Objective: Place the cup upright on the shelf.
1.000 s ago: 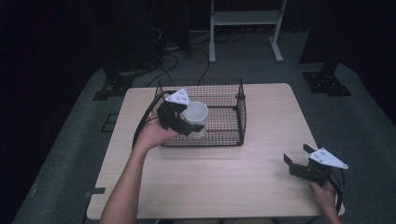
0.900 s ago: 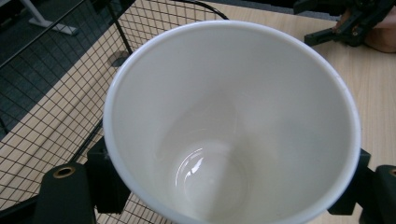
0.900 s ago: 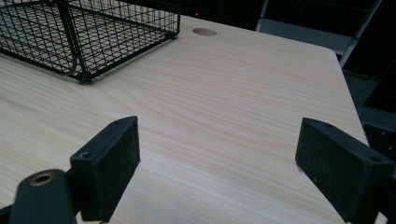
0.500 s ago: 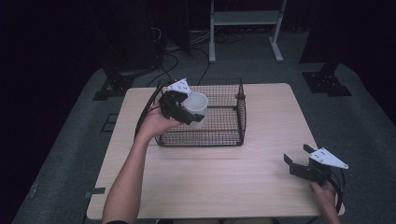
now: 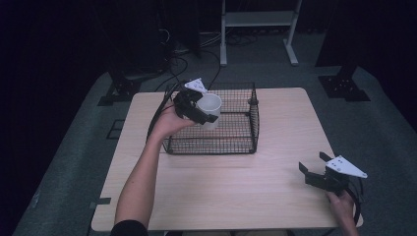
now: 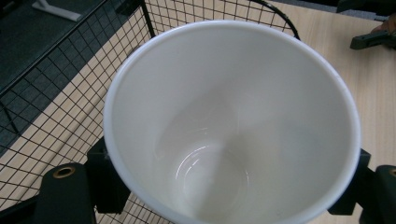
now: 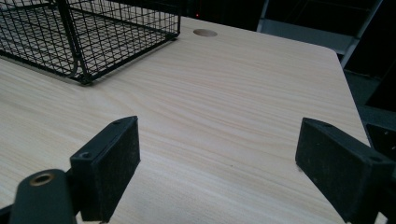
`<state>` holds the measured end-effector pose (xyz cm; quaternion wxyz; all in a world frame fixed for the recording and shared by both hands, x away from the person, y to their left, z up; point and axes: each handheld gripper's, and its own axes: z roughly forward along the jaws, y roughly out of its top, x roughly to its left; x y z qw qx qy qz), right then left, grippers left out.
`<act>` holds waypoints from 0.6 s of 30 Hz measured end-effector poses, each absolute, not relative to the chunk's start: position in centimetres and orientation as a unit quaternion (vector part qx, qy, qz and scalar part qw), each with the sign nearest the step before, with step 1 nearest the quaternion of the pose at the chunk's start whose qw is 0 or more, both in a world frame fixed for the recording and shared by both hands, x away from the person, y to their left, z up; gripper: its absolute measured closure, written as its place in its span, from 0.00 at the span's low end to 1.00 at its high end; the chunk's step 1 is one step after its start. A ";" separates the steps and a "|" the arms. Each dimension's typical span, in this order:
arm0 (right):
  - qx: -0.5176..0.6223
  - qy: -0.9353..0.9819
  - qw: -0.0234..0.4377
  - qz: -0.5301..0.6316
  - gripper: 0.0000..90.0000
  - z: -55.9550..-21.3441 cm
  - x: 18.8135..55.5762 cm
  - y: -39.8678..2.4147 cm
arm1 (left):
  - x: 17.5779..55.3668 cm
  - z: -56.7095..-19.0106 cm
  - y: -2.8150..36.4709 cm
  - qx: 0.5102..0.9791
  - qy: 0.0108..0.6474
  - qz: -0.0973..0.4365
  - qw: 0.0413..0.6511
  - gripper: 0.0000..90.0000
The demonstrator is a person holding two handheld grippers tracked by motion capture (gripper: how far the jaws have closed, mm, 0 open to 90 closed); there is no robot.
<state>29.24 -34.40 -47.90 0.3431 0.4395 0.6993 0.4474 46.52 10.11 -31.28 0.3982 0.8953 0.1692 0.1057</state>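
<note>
Left gripper (image 5: pixel 196 109) grips the white cup (image 5: pixel 210 110), fingers clamped on its wall; the cup hangs over the left part of the wire basket (image 5: pixel 252 129) (mouth faces the left gripper view). Right gripper (image 5: pixel 314 169) rests near the surface's (image 5: pixel 236 187) right front corner, fingers spread wide, nothing between them.

Glossy white cup, black wire basket, pale wood-grain worktop

We see the white cup (image 6: pixel 233 126) as smooth and glossy, like glazed ceramic or hard plastic, with soft highlights inside. The wire basket (image 5: pixel 236 142) looks like thin metal mesh coated matt black. The worktop (image 7: pixel 233 93) shows a light wood grain with a smooth, low-sheen finish. On the right gripper (image 7: pixel 217 170) we make out fingers (image 7: pixel 112 163) faced with dull black pads of a slightly rough, rubbery look.
</note>
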 end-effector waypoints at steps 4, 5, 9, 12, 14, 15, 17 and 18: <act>0.440 0.699 0.343 0.448 0.15 -47.9 29.2 -34.4 | 47.0 -31.5 10.0 0.895 0.171 0.104 0.398 0.23; 0.440 0.699 0.343 0.448 0.15 -47.9 29.2 -34.4 | 47.1 -31.6 9.9 0.895 0.171 0.106 0.397 0.23; 0.439 0.699 0.343 0.448 0.15 -47.9 29.2 -34.4 | 47.5 -32.0 9.8 0.894 0.176 0.104 0.398 0.23; 0.439 0.699 0.343 0.448 0.15 -47.9 29.2 -34.4 | 48.0 -32.6 9.7 0.897 0.181 0.097 0.391 0.23; 0.439 0.700 0.343 0.448 0.14 -47.9 29.2 -34.4 | 48.4 -33.0 9.6 0.899 0.184 0.093 0.386 0.23; 0.439 0.700 0.343 0.448 0.15 -47.9 29.2 -34.4 | 48.5 -33.2 9.6 0.899 0.186 0.092 0.385 0.23; 0.438 0.699 0.343 0.448 0.14 -47.9 29.2 -34.4 | 48.8 -33.5 9.5 0.899 0.188 0.089 0.385 0.23; 0.439 0.699 0.343 0.448 0.15 -47.9 29.2 -34.4 | 49.0 -33.7 9.4 0.899 0.188 0.087 0.384 0.24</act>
